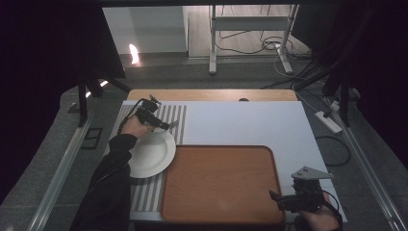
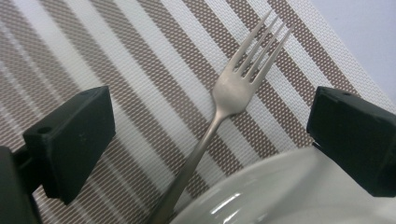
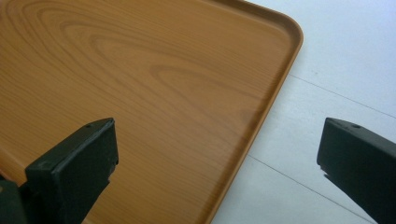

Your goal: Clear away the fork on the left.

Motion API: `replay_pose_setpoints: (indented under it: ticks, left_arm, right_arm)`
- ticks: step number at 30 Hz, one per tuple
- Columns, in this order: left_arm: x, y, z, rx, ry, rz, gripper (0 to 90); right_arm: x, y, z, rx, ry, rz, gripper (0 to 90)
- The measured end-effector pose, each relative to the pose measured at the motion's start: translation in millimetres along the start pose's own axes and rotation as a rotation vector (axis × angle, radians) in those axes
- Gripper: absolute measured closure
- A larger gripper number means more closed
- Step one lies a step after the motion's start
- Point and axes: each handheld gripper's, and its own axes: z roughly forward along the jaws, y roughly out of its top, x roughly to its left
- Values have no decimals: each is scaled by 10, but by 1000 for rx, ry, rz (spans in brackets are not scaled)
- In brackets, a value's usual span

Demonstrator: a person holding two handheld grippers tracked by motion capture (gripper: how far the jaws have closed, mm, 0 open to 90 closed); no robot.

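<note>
Black jaws of our left claw (image 2: 210, 135) stand wide apart over the fork (image 2: 219, 112), which lies free on the striped mat (image 2: 140, 70), its handle running under the white plate's (image 2: 289, 191) rim. We judge the fork just set down; next we back off. Our right claw (image 3: 217, 168), also apart, idles at the wooden tray's (image 3: 140, 70) corner.

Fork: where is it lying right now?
The fork lies on the striped placemat at the table's left, beside the white plate, between the open left gripper jaws, touching neither pad.
</note>
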Motion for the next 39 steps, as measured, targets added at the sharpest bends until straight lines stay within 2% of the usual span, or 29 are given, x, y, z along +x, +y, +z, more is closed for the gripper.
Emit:
replay_pose_setpoints:
  ticks: [9,10,12,14,17,21,24,29,34,39]
  left_arm:
    - [-12,76,149,52,39,13,42]
    - [-7,90,191,64,65,13,54]
    - [-12,99,195,69,70,20,55]
    - [-16,100,176,78,95,50,112]
    - [8,83,160,68,93,56,147]
    - [54,55,113,55,94,65,308]
    - [137,-17,41,37,93,65,491]
    - [161,-70,-5,44,94,105,789]
    - [127,-86,-6,38,99,158,865]
    - [149,-106,-38,12,98,158,868]
  right_arm:
    - [-3,-3,-3,2,1,3,0]
    - [-2,-4,-3,1,0,4,0]
    - [-1,-5,-3,1,-1,4,0]
    - [-1,-8,-6,0,-2,3,0]
    - [-2,-10,-8,-1,-2,6,0]
    - [1,-11,-10,0,-2,4,0]
    - [0,-11,-13,-1,-2,4,0]
    - [2,-10,-12,-1,-1,3,0]
    - [3,-9,-11,-2,-1,0,0]
    - [1,-8,-11,-2,-1,2,0]
